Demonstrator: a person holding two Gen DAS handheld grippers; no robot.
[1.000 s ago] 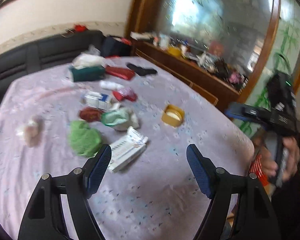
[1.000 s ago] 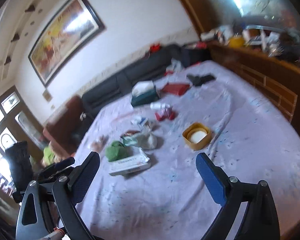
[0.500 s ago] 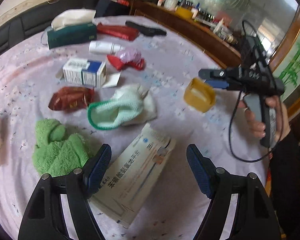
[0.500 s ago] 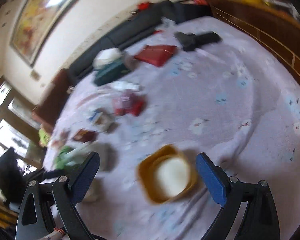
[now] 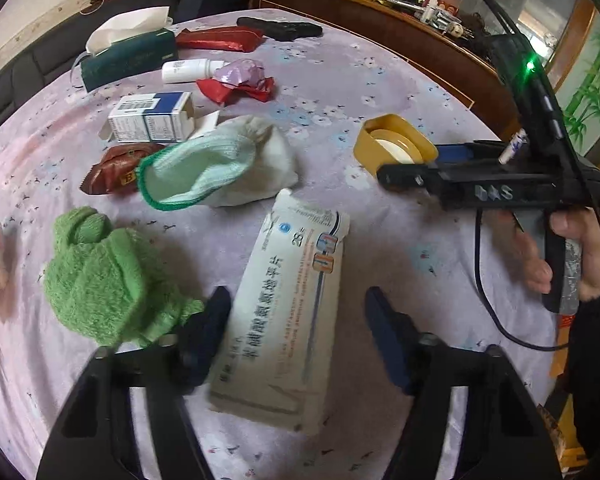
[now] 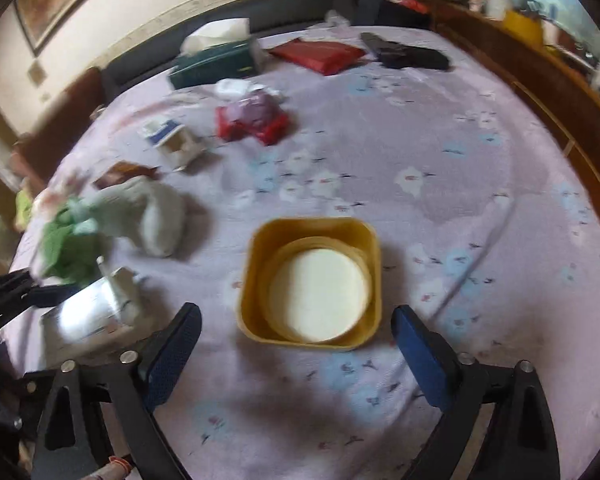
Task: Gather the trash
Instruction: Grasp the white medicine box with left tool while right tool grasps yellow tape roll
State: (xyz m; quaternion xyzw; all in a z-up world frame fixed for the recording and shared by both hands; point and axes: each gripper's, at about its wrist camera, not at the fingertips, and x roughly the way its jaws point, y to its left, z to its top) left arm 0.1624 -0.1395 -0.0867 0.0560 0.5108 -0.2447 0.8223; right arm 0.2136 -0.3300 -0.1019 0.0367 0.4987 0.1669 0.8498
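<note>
1. Both grippers are recorded closer to the table than half a second ago: the left gripper [image 5: 296, 312] is now brought over the white medicine packet [image 5: 288, 312], and the right gripper [image 6: 296, 336] is now lined up on the yellow tub [image 6: 310, 280].
2. Left gripper: jaws are held wide apart, straddling the packet; nothing is gripped.
3. Right gripper: jaws are likewise spread wide, empty, the tub lying at 12 o'clock just ahead of them.
4. The packet is judged light, flat and crushable; a grip across its narrow width is advised.
5. The tub is judged stiff and light, possibly slippery; opposite walls are the suggested hold.
6. A green cloth [image 5: 108, 276] is noted at 9 o'clock of the packet, touching the left finger.
</note>
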